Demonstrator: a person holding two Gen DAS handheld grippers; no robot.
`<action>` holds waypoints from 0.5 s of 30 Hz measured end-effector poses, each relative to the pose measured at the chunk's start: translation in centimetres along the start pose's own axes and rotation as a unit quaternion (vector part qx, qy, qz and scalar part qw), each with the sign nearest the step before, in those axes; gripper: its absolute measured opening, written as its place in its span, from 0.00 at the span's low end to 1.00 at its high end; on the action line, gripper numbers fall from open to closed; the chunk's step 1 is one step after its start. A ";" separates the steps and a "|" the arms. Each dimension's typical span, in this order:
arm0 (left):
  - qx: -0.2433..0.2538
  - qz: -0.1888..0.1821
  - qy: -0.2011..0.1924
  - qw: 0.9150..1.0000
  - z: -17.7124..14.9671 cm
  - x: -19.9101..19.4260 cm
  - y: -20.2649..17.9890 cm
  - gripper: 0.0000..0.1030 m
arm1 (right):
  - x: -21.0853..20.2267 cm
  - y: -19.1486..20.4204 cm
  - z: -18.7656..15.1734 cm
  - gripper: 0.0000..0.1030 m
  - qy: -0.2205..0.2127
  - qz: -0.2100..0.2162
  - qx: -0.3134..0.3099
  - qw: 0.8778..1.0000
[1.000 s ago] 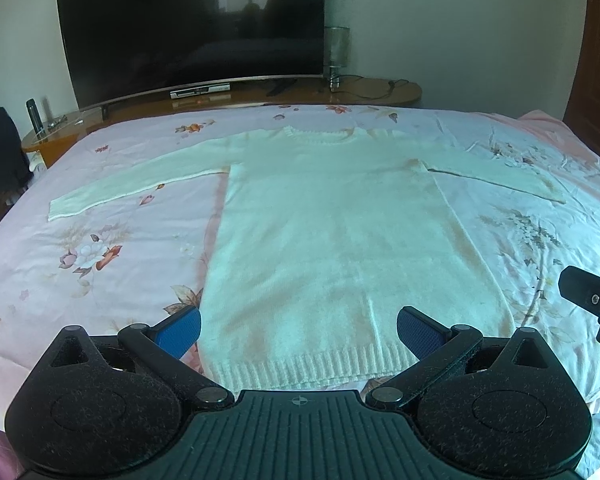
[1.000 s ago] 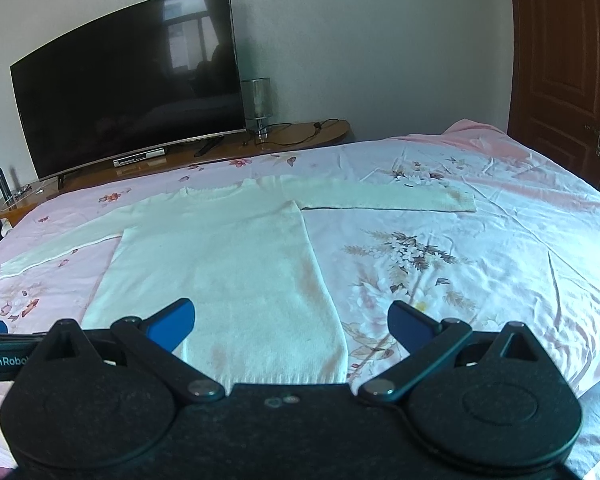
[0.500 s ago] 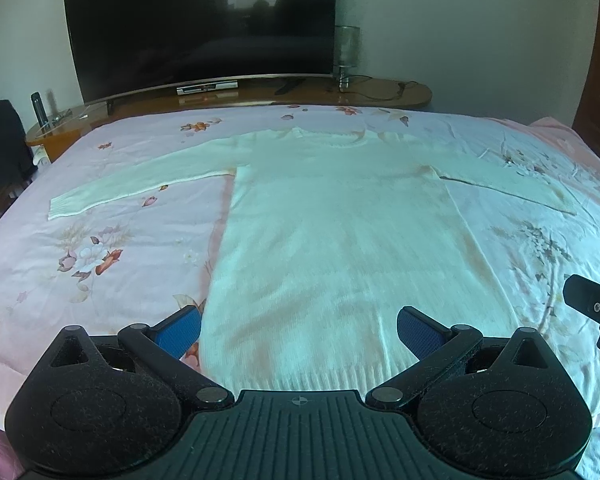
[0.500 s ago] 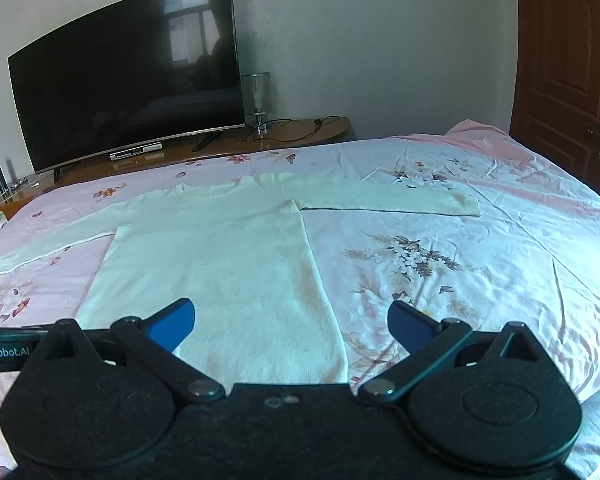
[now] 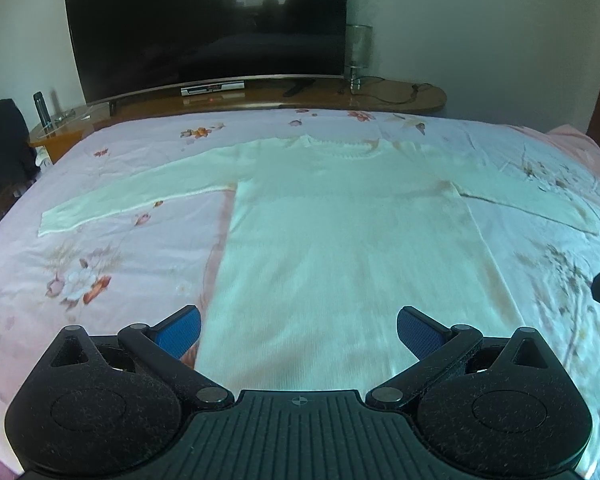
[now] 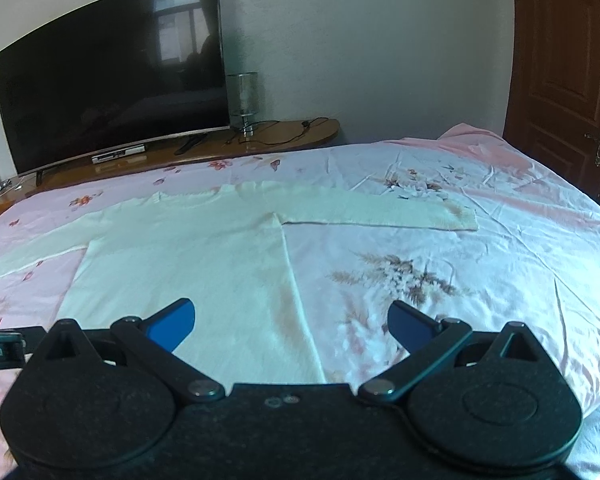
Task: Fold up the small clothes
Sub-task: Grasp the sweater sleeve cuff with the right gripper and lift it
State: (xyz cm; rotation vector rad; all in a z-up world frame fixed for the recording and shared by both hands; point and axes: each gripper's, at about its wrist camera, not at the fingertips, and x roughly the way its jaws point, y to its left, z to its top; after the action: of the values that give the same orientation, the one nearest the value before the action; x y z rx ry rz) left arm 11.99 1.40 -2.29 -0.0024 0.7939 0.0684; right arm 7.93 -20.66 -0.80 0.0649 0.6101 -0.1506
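Pink floral bedsheet point(image 5: 100, 264) covers the bed, with a dark TV point(image 5: 204, 24) on a wooden stand point(image 5: 400, 94) against the far wall and a brown door point(image 6: 560, 60) off to the right. On the sheet lies a pale sweater point(image 5: 340, 240), spread flat with its front up, neckline toward the TV and hem toward the cameras. Both sleeves are stretched straight out to the sides: the left sleeve point(image 5: 132, 196) reaches toward the bed's left edge, the right sleeve point(image 6: 380, 210) toward the door side.

By the look of it, folding has not begun. No sleeve is turned in, no edge is doubled over, and the body lies in a single layer. Everything is still to do: sleeves in, sides or hem over, then the final fold.

The left gripper point(image 5: 299, 330) hangs above the hem end with its jaws wide apart and nothing between them; the sweater's lower body fills the gap between the blue pads, with the garment's left edge running close to the left pad point(image 5: 179, 332). The right gripper point(image 6: 291, 326) also has its jaws spread and empty, and the sweater's right side edge runs down between them, cloth on the left, bare sheet on the right. Whether either gripper touches the fabric cannot be told; the hem itself is hidden behind the gripper bodies.
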 end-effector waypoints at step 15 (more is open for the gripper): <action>-0.006 0.004 0.003 1.000 6.7 10.1 -2.7 1.00 | 11.5 -4.9 5.0 0.93 0.012 -0.029 0.049 0.998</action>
State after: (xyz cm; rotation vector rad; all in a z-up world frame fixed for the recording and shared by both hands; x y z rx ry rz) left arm 23.98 -0.52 -4.89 -0.0112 0.7990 0.0820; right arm 19.26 -27.40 -3.44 0.1429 0.6291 -0.2368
